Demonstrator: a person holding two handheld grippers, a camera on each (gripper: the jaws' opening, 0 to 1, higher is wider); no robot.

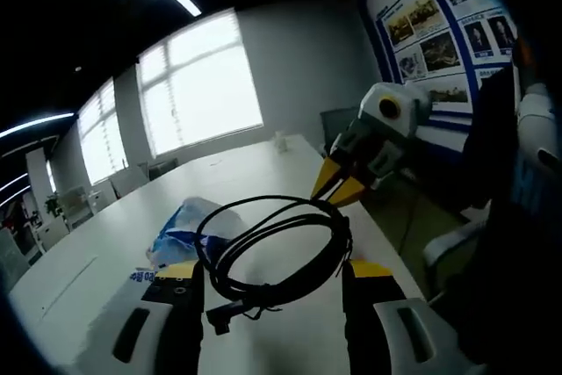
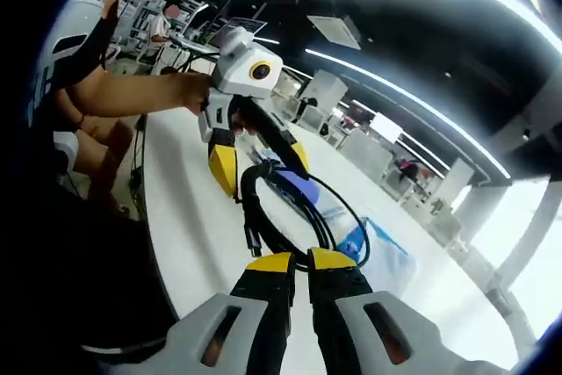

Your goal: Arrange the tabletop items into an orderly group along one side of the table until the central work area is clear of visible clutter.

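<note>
A black cable coil (image 1: 272,248) hangs above the white table (image 1: 255,164). My left gripper (image 1: 274,271) is open, its yellow-tipped jaws standing wide on either side of the coil. From the right, my right gripper (image 1: 339,189) pinches the coil's far edge. In the right gripper view, my right gripper (image 2: 300,261) is shut on the black cable coil (image 2: 285,212), and the left gripper (image 2: 259,164) faces it with the loop's far end between its spread jaws. A blue-and-white plastic bag (image 1: 186,227) lies on the table beneath the coil.
The plastic bag (image 2: 379,256) rests near the middle of the long table (image 2: 184,217). A small white object (image 1: 281,140) stands at the far end. A chair (image 1: 338,125) and a poster board (image 1: 430,32) are at the right. A person's arm (image 2: 132,94) holds the left gripper.
</note>
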